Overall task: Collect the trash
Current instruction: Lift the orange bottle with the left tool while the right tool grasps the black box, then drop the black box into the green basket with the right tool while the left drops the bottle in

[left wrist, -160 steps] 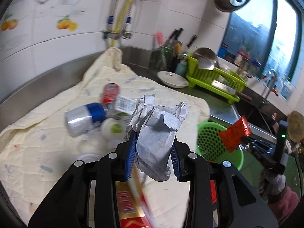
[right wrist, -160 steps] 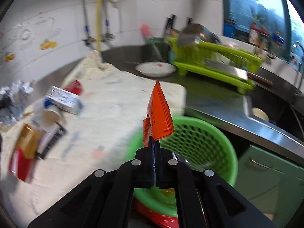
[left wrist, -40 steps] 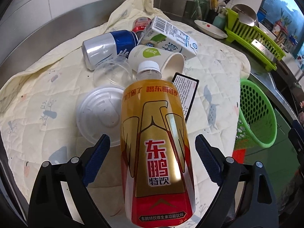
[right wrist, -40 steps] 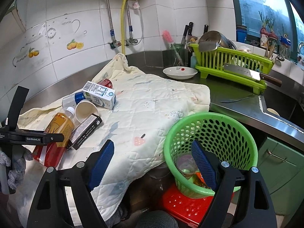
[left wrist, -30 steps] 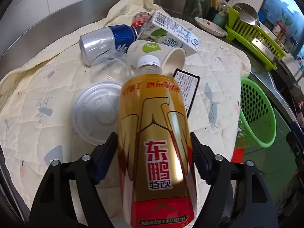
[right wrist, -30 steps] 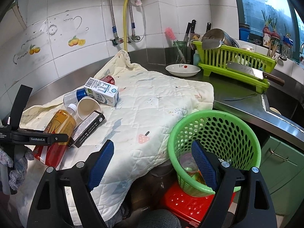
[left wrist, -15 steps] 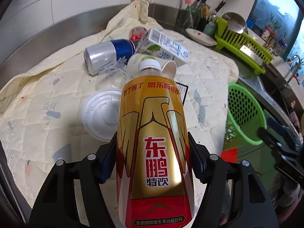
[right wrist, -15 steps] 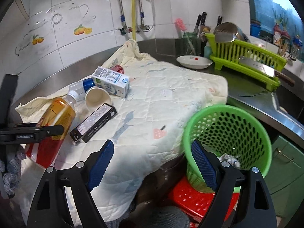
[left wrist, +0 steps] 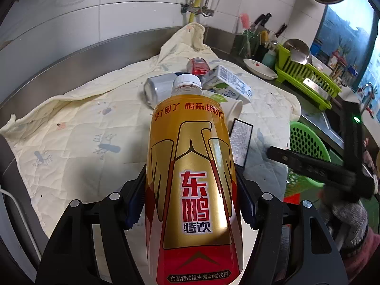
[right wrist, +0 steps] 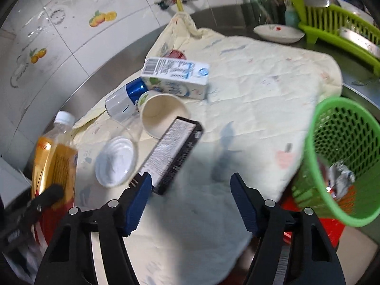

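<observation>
My left gripper is shut on a gold and red drink bottle, lifted above the cream quilt; the same bottle shows at the left of the right wrist view. My right gripper hangs over the quilt with its jaws closing and nothing between them; its left pad is at the near end of a flat black box. Beyond lie a paper cup, a white lid, a milk carton and a silver and blue can. The green basket at the right holds crumpled foil.
A red can lies behind the carton. A white dish and a green drying rack stand on the steel counter beyond the quilt. A red stool sits under the basket. The tiled wall rises at the left.
The left gripper closed on the bottle and lifted it off the quilt. The right gripper swung left from the basket to over the black box, and its jaws have narrowed.
</observation>
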`<state>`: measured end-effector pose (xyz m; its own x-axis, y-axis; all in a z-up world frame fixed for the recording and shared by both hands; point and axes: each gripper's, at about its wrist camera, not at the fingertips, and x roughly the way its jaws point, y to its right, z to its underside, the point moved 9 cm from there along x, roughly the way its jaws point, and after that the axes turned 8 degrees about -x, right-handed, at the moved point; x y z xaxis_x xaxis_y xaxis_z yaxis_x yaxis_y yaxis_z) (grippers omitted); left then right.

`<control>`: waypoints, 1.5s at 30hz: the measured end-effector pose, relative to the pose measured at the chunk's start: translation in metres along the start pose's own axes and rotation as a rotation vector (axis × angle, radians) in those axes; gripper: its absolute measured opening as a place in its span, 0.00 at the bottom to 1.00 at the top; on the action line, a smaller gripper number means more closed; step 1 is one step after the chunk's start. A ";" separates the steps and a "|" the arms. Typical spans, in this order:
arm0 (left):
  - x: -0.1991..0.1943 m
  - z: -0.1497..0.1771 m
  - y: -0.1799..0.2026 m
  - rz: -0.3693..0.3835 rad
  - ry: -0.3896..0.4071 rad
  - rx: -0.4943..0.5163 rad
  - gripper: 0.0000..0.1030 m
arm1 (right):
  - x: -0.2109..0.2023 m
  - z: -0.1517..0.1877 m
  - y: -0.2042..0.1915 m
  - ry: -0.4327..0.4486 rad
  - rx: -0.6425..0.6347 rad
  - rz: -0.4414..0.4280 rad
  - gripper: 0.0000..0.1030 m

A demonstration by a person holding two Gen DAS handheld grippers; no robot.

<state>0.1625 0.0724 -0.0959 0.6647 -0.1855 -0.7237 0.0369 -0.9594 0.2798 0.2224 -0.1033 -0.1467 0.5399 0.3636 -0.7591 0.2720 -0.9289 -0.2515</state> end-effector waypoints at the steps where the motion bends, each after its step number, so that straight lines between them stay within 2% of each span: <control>1: -0.001 0.000 -0.003 0.001 0.002 -0.003 0.64 | 0.009 -0.003 -0.005 -0.019 0.017 0.002 0.60; 4: -0.002 0.002 -0.012 0.001 0.001 -0.012 0.64 | 0.028 -0.008 -0.014 -0.056 0.059 -0.007 0.58; 10: -0.004 0.002 -0.021 0.017 0.010 -0.014 0.64 | 0.056 -0.019 -0.022 -0.091 0.103 0.062 0.58; 18: -0.005 0.000 -0.025 0.032 0.016 -0.027 0.64 | 0.077 -0.020 -0.024 -0.125 0.161 0.099 0.58; 21: -0.005 0.000 -0.025 0.028 0.016 -0.024 0.64 | 0.082 -0.019 -0.023 -0.127 0.145 0.126 0.58; 23: -0.005 0.000 -0.025 0.029 0.013 -0.025 0.63 | 0.083 -0.020 -0.022 -0.131 0.139 0.142 0.53; 31: -0.003 -0.001 -0.015 0.030 0.012 -0.009 0.64 | 0.072 -0.013 -0.019 -0.121 0.147 0.078 0.46; 37: 0.001 -0.002 0.004 0.045 0.008 0.013 0.64 | 0.049 -0.006 -0.009 -0.080 0.165 0.007 0.46; 45: 0.004 -0.004 0.040 0.081 0.005 0.054 0.64 | 0.010 -0.002 0.017 -0.002 0.169 -0.013 0.45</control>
<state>0.1700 0.0336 -0.0853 0.6675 -0.2616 -0.6972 -0.0570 -0.9514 0.3025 0.2339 -0.1148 -0.1577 0.5359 0.3757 -0.7561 0.1412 -0.9228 -0.3585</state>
